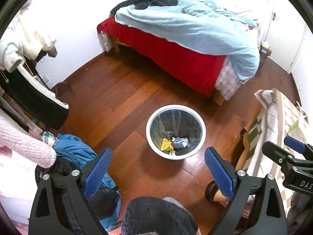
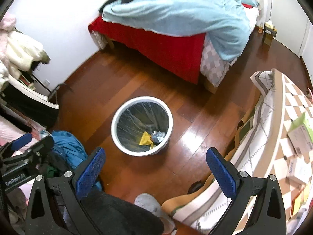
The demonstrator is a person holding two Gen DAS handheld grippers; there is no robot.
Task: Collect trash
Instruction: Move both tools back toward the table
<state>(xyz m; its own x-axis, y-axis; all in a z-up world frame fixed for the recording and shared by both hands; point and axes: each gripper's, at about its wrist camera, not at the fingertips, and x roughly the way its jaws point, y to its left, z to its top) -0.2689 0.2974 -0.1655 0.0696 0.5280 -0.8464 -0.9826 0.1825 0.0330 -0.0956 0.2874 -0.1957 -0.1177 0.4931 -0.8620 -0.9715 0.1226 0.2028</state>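
Note:
A white round trash bin (image 1: 156,149) with a clear liner stands on the wooden floor; it also shows in the right wrist view (image 2: 117,135). Inside lie a yellow wrapper (image 1: 165,144) and a small blue-white carton (image 1: 181,143); the wrapper (image 2: 145,138) and crumpled trash (image 2: 158,135) show in the right view too. My left gripper (image 1: 158,161) is open and empty, held above the floor just in front of the bin. My right gripper (image 2: 156,161) is open and empty, to the right of the left one, also short of the bin.
A bed (image 1: 176,54) with a red sheet and light blue duvet stands behind the bin. Clothes hang and pile at the left (image 1: 74,152). A table with a checkered cloth (image 2: 293,105) carrying boxes (image 2: 301,135) is at the right. My slippered foot (image 2: 148,203) is below.

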